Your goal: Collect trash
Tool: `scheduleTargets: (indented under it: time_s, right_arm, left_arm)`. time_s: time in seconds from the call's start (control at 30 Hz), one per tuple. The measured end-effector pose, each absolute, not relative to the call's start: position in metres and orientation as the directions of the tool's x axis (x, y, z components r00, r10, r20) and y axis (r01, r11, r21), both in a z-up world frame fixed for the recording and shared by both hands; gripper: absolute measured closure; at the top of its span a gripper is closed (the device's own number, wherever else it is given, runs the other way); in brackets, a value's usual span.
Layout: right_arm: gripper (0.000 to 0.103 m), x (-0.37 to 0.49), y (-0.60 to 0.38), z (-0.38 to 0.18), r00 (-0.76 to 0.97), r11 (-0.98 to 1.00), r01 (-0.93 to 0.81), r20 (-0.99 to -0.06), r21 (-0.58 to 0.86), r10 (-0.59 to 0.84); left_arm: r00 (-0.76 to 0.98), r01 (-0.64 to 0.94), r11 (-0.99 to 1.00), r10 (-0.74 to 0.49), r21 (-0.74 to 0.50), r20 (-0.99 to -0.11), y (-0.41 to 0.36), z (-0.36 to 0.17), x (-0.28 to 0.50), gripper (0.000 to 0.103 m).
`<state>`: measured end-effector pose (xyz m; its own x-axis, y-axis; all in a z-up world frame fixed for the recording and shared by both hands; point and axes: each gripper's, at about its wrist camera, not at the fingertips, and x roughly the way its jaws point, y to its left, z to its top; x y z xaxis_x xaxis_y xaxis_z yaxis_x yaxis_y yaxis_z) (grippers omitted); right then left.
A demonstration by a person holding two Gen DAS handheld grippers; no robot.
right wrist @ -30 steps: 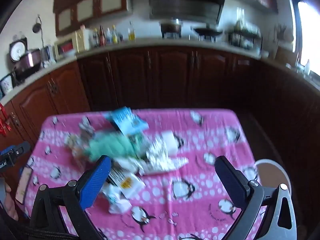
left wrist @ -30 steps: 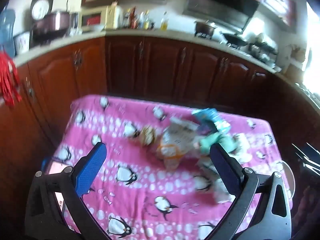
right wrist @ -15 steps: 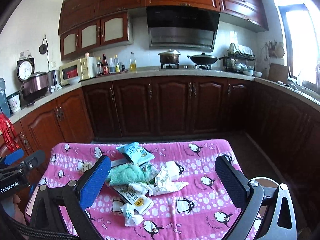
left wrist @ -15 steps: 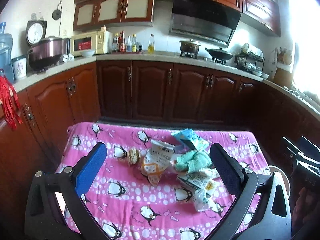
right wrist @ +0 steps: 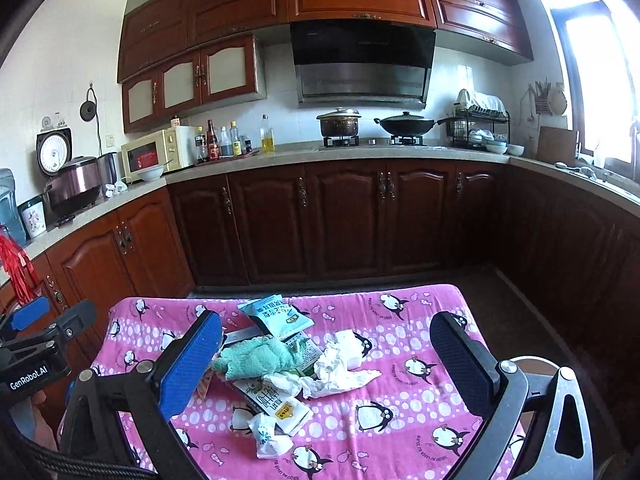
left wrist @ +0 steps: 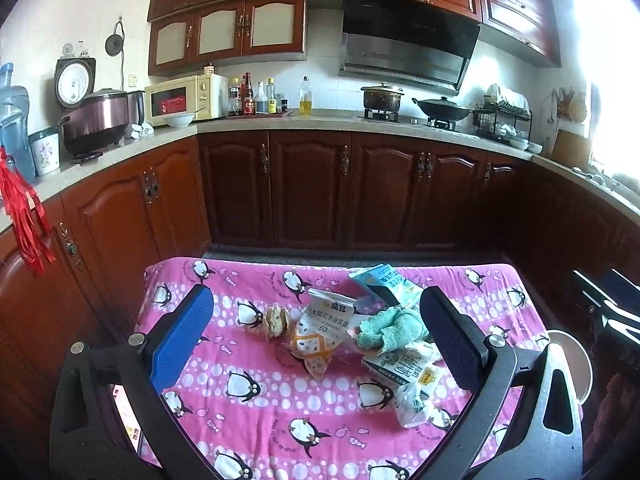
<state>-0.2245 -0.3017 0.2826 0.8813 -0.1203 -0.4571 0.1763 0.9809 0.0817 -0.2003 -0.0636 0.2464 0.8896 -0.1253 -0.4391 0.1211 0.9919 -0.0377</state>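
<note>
Both grippers hover above the near edge of the table, jaws spread wide, nothing between them. Left gripper faces the trash pile; right gripper looks at the same pile from further right. Trash sits mid-table on the pink penguin cloth: an orange-and-white snack bag, a crumpled brownish wrapper just left of it, and a light-blue snack packet at the far side. A teal cloth lies bunched in the middle, touching the packets around it. Crumpled white tissue is just right of the cloth; a white-and-green printed packet lies in front, with a small crumpled white wrapper nearest the grippers. A round white bin rim shows beside the table's right edge. Background: counter with a microwave and a pot on the stove.
</note>
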Motion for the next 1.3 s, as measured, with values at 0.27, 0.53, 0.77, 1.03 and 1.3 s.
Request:
scheduleTargets:
  time_s: [0.27,0.53,0.77,1.03,1.3]
  right_arm:
    - [0.0,-0.226,-0.302,0.282,0.89,0.98,0.174,-0.441,0.095,-0.115]
    - [0.0,-0.223,-0.3,0.279,0.886,0.982,0.174,-0.447,0.078,-0.122]
    - [0.0,-0.222,-0.3,0.278,0.882,0.98,0.189,-0.449,0.062,-0.142]
    - [0.0,-0.219,-0.298,0.274,0.877,0.981,0.186,-0.459,0.056,-0.14]
    - [0.0,-0.217,-0.299,0.269,0.871,0.98,0.189,-0.47,0.056,-0.141]
  left_arm:
    - [0.901,0.117,0.993,-0.119,-0.031,-0.417,-0.064,0.25,-0.201,0.0]
    - [0.903,0.102,0.994,-0.106,-0.031,-0.417,-0.064,0.248,-0.199,0.0]
    - [0.901,0.108,0.993,-0.114,-0.039,-0.418,-0.063,0.247,-0.199,0.0]
    - [0.896,0.114,0.992,-0.128,-0.058,-0.425,-0.061,0.244,-0.195,0.0]
    - [0.89,0.122,0.991,-0.137,-0.062,-0.435,-0.063,0.24,-0.193,0.0]
